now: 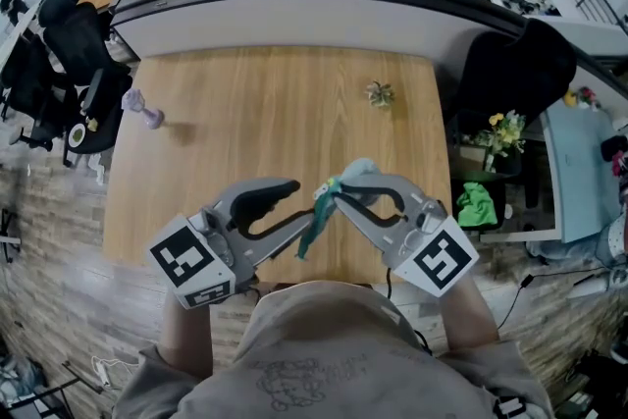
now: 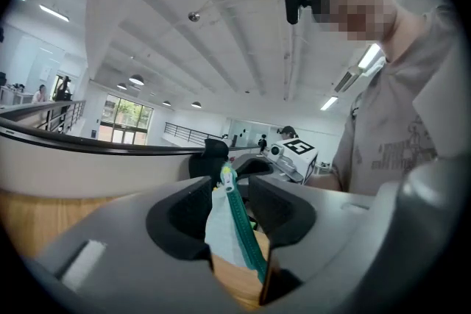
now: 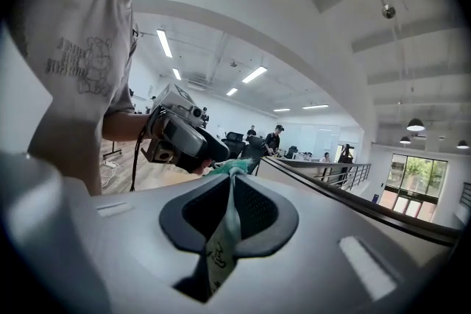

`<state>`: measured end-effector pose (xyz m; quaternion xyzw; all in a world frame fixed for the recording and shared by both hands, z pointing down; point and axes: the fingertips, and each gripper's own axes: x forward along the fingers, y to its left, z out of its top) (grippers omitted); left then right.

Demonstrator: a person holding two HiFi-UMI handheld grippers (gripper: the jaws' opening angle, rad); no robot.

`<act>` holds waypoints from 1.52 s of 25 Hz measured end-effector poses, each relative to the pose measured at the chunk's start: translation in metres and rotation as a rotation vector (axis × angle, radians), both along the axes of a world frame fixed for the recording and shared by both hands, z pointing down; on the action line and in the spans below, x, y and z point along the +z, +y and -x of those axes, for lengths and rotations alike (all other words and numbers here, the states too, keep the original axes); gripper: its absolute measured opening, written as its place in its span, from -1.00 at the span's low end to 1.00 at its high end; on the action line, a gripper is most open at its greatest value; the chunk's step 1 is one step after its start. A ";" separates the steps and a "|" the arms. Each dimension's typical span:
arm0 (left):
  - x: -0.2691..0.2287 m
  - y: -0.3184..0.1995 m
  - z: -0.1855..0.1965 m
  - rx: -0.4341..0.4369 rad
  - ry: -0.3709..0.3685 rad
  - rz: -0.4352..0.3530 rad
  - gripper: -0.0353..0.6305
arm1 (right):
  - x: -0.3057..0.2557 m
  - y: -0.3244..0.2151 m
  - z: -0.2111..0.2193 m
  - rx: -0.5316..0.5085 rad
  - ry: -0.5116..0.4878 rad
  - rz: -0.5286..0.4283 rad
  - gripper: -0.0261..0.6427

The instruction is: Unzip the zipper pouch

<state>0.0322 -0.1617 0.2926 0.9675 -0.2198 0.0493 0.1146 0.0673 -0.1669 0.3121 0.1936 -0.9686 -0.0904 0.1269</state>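
Close view along the left gripper – its jaws stand apart with a pale pouch and its green zipper rising between them, above a wooden table.

Bright even light, soft shadows, fisheye bending, dark vignetted corners

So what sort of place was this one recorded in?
Most likely an open-plan office on an upper level: black wheeled office chairs beside the light wooden table, a curved white parapet with a dark rail overlooking a lower floor, and people among distant desks.
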 end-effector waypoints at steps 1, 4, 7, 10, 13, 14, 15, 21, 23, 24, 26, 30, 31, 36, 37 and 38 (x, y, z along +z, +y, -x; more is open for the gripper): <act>0.002 0.005 -0.004 0.027 -0.003 0.006 -0.46 | 0.002 0.003 0.002 -0.019 0.008 0.000 -0.83; 0.009 0.014 -0.010 0.073 -0.012 0.031 -0.53 | 0.006 0.013 0.007 -0.079 0.014 -0.022 -0.83; 0.015 0.017 -0.008 0.069 -0.017 0.058 -0.66 | 0.008 0.018 0.013 -0.116 0.016 -0.042 -0.83; 0.019 0.017 -0.005 0.057 -0.006 0.085 -0.66 | 0.010 0.021 0.014 -0.124 0.026 -0.045 -0.83; 0.021 0.016 -0.004 0.034 0.011 0.104 -0.66 | 0.012 0.024 0.013 -0.131 0.038 -0.049 -0.83; 0.022 0.015 -0.004 0.025 0.012 0.105 -0.65 | 0.012 0.026 0.012 -0.137 0.036 -0.049 -0.83; 0.023 0.015 -0.004 0.021 0.008 0.102 -0.63 | 0.011 0.027 0.012 -0.145 0.032 -0.051 -0.83; 0.030 0.021 -0.009 0.068 -0.017 0.103 -0.69 | 0.013 0.027 0.014 -0.153 0.017 -0.037 -0.83; 0.031 0.020 -0.007 0.054 -0.010 0.118 -0.75 | 0.015 0.025 0.014 -0.142 0.018 -0.025 -0.83; 0.032 0.019 -0.006 0.050 -0.008 0.122 -0.75 | 0.016 0.025 0.015 -0.139 0.021 -0.024 -0.83; 0.033 0.018 -0.006 0.043 -0.004 0.130 -0.75 | 0.018 0.025 0.014 -0.137 0.029 -0.028 -0.83; 0.039 0.015 -0.007 0.023 0.005 0.156 -0.78 | 0.023 0.021 0.012 -0.121 0.035 -0.022 -0.83; 0.040 0.014 -0.007 0.018 0.002 0.157 -0.78 | 0.024 0.020 0.011 -0.115 0.035 -0.017 -0.83; 0.050 0.011 -0.008 -0.020 -0.042 0.158 -0.78 | 0.032 0.011 0.010 -0.046 0.018 0.074 -0.84; 0.053 0.009 -0.008 -0.033 -0.052 0.161 -0.78 | 0.034 0.008 0.010 -0.031 0.019 0.087 -0.84; 0.055 0.007 -0.009 -0.047 -0.060 0.165 -0.78 | 0.036 0.006 0.009 -0.016 0.020 0.096 -0.84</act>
